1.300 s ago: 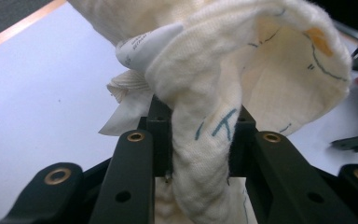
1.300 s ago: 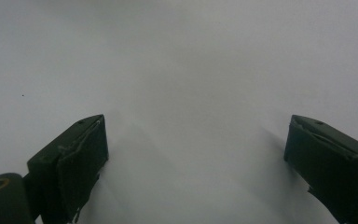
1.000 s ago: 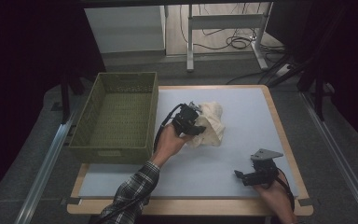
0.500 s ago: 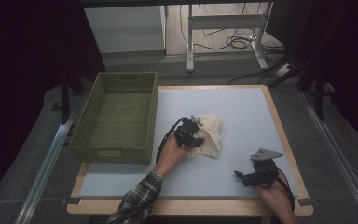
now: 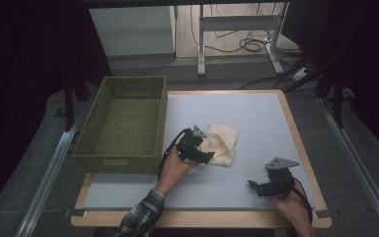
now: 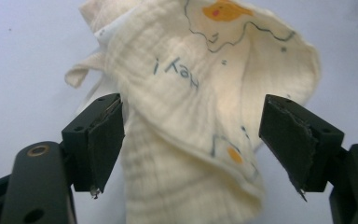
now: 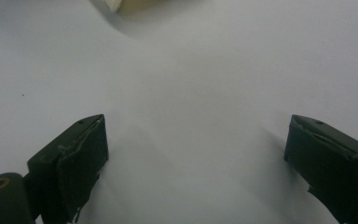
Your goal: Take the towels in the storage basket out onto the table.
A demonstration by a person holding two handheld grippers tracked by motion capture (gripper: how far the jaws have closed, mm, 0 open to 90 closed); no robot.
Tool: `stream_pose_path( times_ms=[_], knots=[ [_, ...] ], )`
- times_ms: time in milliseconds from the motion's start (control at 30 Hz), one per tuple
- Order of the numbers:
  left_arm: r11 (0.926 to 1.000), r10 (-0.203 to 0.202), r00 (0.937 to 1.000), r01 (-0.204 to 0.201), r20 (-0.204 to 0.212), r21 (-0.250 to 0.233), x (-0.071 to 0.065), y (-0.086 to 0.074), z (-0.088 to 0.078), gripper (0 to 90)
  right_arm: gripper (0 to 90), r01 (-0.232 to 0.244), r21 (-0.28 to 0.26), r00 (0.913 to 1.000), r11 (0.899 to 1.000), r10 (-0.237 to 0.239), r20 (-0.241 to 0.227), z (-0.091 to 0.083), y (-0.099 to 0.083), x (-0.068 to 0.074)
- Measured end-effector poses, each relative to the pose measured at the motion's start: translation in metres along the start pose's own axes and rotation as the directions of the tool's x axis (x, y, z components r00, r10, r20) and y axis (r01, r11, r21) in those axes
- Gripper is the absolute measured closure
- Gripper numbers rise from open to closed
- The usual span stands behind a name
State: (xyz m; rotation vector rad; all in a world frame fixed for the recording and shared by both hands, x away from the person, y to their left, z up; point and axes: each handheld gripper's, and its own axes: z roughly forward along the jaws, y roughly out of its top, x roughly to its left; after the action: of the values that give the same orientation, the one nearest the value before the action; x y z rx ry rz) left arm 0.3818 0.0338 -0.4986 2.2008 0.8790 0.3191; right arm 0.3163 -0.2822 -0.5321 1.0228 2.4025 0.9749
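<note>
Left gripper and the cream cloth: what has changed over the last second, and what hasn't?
The left gripper came down and toward the table's near edge, bringing the cream printed cloth with it, and its jaws have just been opening: the cloth now lies between them on the white mat, no longer pinched. The right gripper stayed open at the near right, and the green woven basket kept its place.
</note>
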Motion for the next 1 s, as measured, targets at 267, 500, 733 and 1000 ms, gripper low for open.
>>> stream_pose_path(
  times_ms=[267, 500, 733, 1000],
  knots=[
    [0.9995, 0.015, 0.9996, -0.015, -0.023, -0.029, -0.01, -0.025, -0.014, 24.5, 12.9, 0.0, -0.007, 1.0, 1.0, 0.0, -0.008, -0.002, 0.0, 0.001],
    [0.9976, 0.033, 0.9993, -0.034, -0.015, -0.06, -0.021, -0.039, -0.016, 34.6, 31.5, -0.049, -0.013, 0.9974, 0.999, 0.049, -0.053, -0.004, 0.01, 0.001],
    [0.9951, 0.063, 0.9972, -0.066, -0.04, -0.074, -0.028, -0.041, -0.01, 44.1, 42.2, -0.086, -0.063, 0.99, 0.994, 0.078, -0.117, 0.005, 0.034, 0.004],
    [0.9925, 0.07, 0.9958, -0.075, -0.059, -0.096, -0.026, -0.043, -0.006, 49.3, 43.6, -0.056, -0.065, 0.9903, 0.996, 0.047, -0.131, 0.031, 0.067, 0.024]
  ],
)
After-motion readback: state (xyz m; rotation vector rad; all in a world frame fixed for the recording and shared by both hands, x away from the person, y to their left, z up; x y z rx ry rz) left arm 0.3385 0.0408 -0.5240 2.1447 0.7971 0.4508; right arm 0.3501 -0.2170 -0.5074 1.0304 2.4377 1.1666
